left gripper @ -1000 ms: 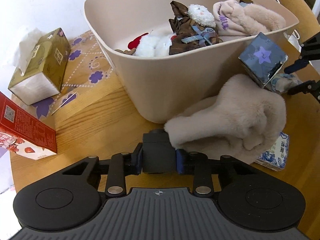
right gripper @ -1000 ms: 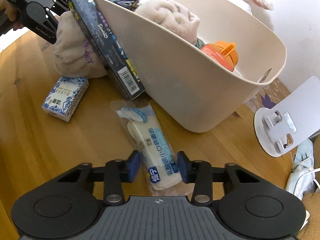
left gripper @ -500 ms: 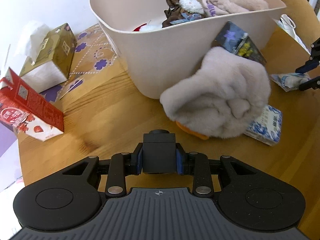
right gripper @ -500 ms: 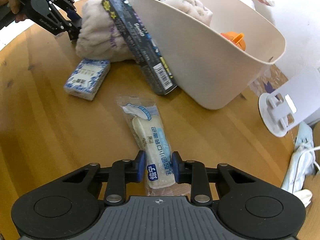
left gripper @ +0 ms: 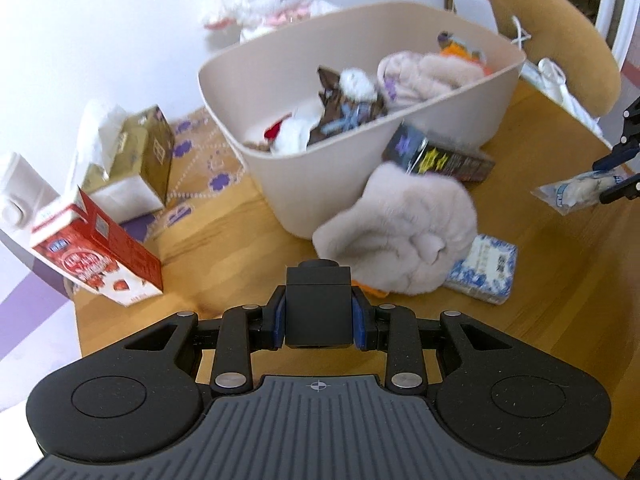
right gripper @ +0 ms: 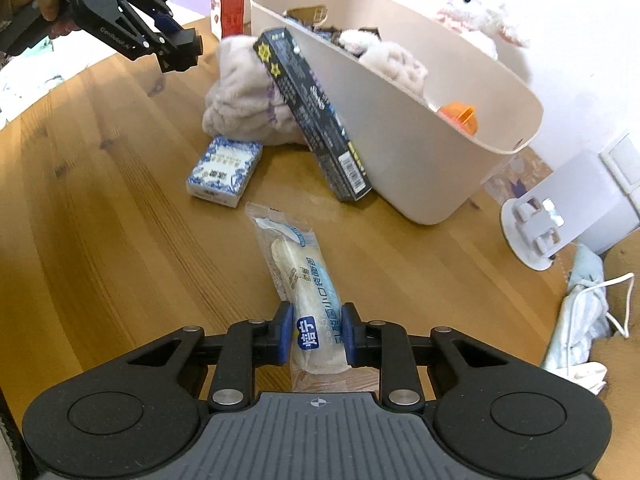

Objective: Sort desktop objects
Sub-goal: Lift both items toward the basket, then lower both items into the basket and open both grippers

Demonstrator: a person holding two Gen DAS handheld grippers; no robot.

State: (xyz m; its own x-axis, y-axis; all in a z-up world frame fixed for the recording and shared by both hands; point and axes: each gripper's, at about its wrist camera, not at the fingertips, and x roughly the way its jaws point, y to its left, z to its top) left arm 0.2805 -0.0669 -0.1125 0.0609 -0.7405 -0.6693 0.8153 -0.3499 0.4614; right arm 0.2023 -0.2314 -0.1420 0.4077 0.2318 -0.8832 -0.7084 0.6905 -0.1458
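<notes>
Your right gripper has its blue pads pressed against both sides of the clear plastic-wrapped bread roll with blue print; the jaws are clamped on its near end, and the rest of the packet sticks out ahead of them over the wooden table. Your left gripper has its jaws clamped on a small black block that fills the gap between the pads.

Judging by both grips, you are in the carrying step: two items are picked up and neither is yet in the beige plastic tub.

From the right jaws, the tub is ahead and to the right. The long black box with yellow stars leans against its near wall, straight ahead. The fluffy pale pink cloth and the small blue-and-white patterned packet lie ahead and to the left. From the left jaws, the tub is ahead, with the cloth just in front of the fingertips.

The next move likely calls for raising the packet above the rim, clear of the leaning box, then opening the jaws over the tub. The packet is soft and held at one end, so it may sag or swing. The block probably wants the same lift over the cloth.
</notes>
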